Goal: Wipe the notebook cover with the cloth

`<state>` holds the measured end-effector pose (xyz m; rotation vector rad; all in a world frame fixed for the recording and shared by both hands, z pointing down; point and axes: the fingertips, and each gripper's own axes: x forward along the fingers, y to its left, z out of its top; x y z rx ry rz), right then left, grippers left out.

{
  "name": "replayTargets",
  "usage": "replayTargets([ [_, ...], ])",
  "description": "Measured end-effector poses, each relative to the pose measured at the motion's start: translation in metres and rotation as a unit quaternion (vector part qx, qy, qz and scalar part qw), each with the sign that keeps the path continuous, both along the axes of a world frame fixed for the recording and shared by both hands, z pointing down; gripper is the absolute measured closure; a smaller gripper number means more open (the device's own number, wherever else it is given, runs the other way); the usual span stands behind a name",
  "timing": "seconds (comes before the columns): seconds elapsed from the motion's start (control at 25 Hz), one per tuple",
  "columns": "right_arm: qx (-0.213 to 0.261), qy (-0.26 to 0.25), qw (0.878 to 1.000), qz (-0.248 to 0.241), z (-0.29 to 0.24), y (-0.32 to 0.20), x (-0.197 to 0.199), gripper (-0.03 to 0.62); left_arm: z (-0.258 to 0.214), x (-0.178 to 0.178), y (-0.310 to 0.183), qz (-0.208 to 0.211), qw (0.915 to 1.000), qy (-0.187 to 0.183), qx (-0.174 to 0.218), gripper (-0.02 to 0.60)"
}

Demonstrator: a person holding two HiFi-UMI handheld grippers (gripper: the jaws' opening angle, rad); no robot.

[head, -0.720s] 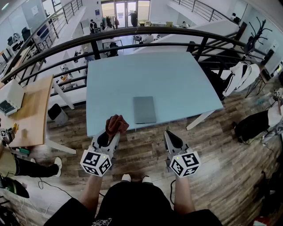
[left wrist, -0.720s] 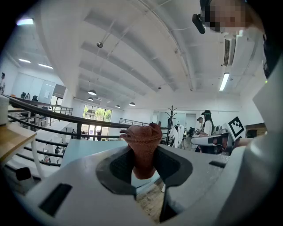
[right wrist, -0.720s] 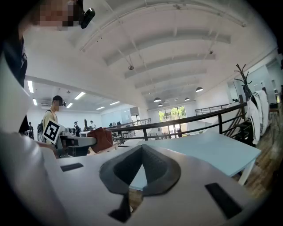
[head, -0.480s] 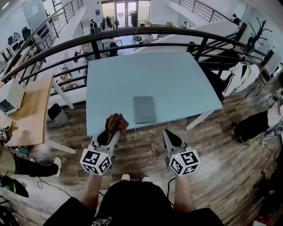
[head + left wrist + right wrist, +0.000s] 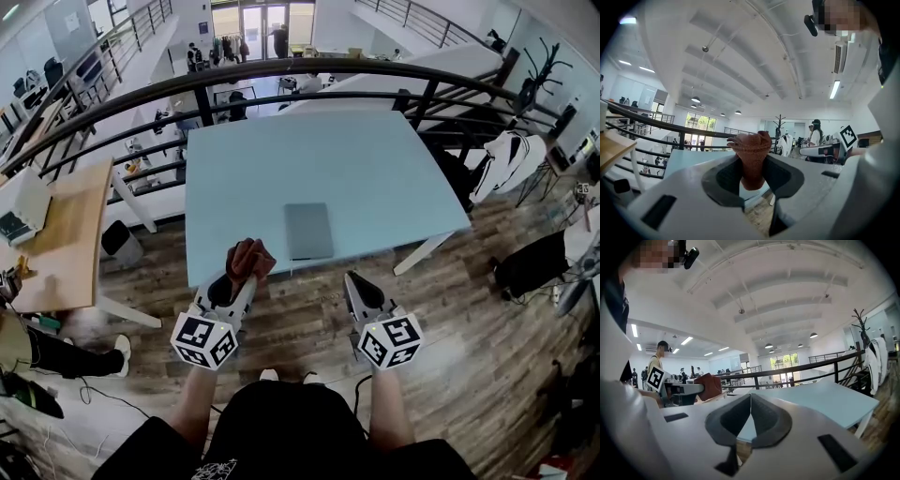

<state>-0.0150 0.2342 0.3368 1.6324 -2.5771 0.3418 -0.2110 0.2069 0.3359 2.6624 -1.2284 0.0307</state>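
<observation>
A grey notebook (image 5: 308,231) lies flat near the front edge of the pale blue table (image 5: 375,169). My left gripper (image 5: 246,272) is shut on a bunched reddish-brown cloth (image 5: 247,258), held in front of the table's near edge, left of the notebook. In the left gripper view the cloth (image 5: 751,157) stands up between the jaws. My right gripper (image 5: 352,279) is shut with nothing in it, just short of the table edge and right of the notebook. The right gripper view has the cloth (image 5: 708,386) at left and the table (image 5: 820,397) ahead.
A dark curved railing (image 5: 281,70) runs behind the table. A wooden desk (image 5: 66,230) stands to the left. A coat rack with white garments (image 5: 511,159) is at the right. Wood flooring (image 5: 300,319) lies beneath the grippers; a person stands in the background (image 5: 656,364).
Both grippers have crept slightly forward toward the table's front edge, the cloth still in the left one. The notebook has not moved.
</observation>
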Motion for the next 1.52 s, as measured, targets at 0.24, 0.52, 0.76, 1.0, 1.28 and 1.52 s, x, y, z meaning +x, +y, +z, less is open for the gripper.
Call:
replayTargets([
  [0.24,0.003,-0.008,1.0,0.018,-0.004,0.003,-0.007,0.588,-0.002,-0.012,0.001,0.011,0.9999,-0.002,0.001,0.457],
  [0.52,-0.003,0.002,0.999,0.037,0.003,0.008,-0.022,0.586,0.004,-0.031,-0.001,0.03,0.9995,-0.004,0.0,0.457],
  [0.76,-0.008,0.005,0.999,0.041,0.008,0.012,-0.038,0.586,0.007,-0.046,-0.003,0.034,0.9994,0.0,-0.004,0.456],
  [1.0,-0.016,-0.007,0.999,0.048,0.018,0.003,-0.035,0.586,0.015,-0.04,-0.012,0.044,0.999,-0.003,-0.011,0.457],
  [1.28,-0.022,-0.019,0.999,0.043,0.035,-0.04,-0.022,0.586,0.033,-0.028,-0.045,0.036,0.9991,-0.013,-0.021,0.456],
  [1.52,-0.032,-0.022,0.999,0.025,0.043,-0.099,0.005,0.586,0.041,-0.001,-0.097,0.024,0.9991,-0.015,-0.031,0.456],
])
